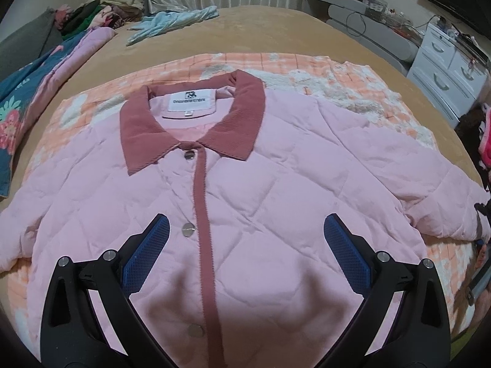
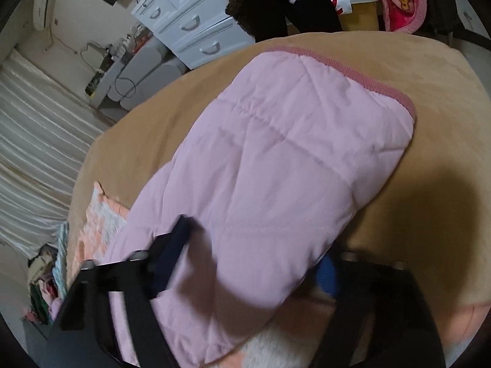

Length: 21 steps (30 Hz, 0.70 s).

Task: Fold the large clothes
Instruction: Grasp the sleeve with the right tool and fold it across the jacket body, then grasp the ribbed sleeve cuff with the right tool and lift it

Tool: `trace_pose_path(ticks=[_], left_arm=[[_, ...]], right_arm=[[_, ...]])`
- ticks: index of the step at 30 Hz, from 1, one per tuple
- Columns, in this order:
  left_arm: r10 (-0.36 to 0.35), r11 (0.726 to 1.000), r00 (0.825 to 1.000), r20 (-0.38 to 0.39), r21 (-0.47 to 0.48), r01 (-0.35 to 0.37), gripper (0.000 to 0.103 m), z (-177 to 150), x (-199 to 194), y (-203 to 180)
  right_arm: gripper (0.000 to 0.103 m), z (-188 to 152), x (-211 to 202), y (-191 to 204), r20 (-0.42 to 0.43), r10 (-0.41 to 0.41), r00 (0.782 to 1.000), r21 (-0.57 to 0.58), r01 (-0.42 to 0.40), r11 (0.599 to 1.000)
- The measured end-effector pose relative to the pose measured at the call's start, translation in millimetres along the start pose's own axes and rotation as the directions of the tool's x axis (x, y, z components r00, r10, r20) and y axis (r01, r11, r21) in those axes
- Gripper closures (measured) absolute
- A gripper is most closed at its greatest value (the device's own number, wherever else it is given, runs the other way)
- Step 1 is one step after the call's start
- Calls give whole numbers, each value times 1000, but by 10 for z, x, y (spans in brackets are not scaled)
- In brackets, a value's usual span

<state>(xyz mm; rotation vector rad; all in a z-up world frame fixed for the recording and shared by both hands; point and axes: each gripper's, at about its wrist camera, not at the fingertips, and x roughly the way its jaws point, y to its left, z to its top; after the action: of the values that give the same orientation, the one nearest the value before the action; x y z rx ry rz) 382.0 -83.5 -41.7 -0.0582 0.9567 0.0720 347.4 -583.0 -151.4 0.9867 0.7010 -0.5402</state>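
A pink quilted jacket [image 1: 245, 184] lies front-up on a peach-and-white checked blanket [image 1: 353, 79] over a tan bed cover [image 1: 276, 30]. Its darker pink collar [image 1: 190, 122] sits toward the top of the left wrist view and its buttoned placket runs straight down the middle of the frame — so the body's long axis points from the collar toward the camera. One sleeve [image 2: 291, 153] stretches off to the right edge of that view. In the right wrist view the same sleeve fills the centre, running from lower left up to its ribbed cuff [image 2: 368, 76] at upper right, on the tan cover.

The left gripper [image 1: 245, 230] hangs over the chest, jaws wide apart on either side of the placket, with nothing between them but the cloth below; I cannot see contact.

The right gripper [image 2: 251, 263] is the nearer one to the sleeve. The sleeve's padded width lies between its fingers, one dark finger [image 2: 172, 251] at lower left and the blue pad at lower right, partly hidden by the cloth. The jaws stand partway in, but motion blur keeps me from telling whether they already pinch.

The fold looks barely begun. The likely next move is carrying this sleeve across the body — it belongs to the right hand, which straddles the sleeve across its length.
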Motion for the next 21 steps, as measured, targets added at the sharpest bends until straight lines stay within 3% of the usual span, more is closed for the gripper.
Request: trace_pose_path(ticks=[2,5,12,21], left_arm=[[1,1000,1000,4,-7,-1,8,22,-26,52],[-5,1000,1000,9,-25,6,8,58,-79,132],[-12,998,999,44,-68,15,8,135,-333,326],[1,999,994,106,-49,5,8,202,-719,545]], right_arm=[[68,42,-12,-48,5,54,999,16,-54,998],[82,83,-147,32,37,121,992,-32,-120,992],[86,1,-718,586,123,265,956,-250,-229,941],[88,-465,-1559,1462,127,443,888,-532,-316,786]])
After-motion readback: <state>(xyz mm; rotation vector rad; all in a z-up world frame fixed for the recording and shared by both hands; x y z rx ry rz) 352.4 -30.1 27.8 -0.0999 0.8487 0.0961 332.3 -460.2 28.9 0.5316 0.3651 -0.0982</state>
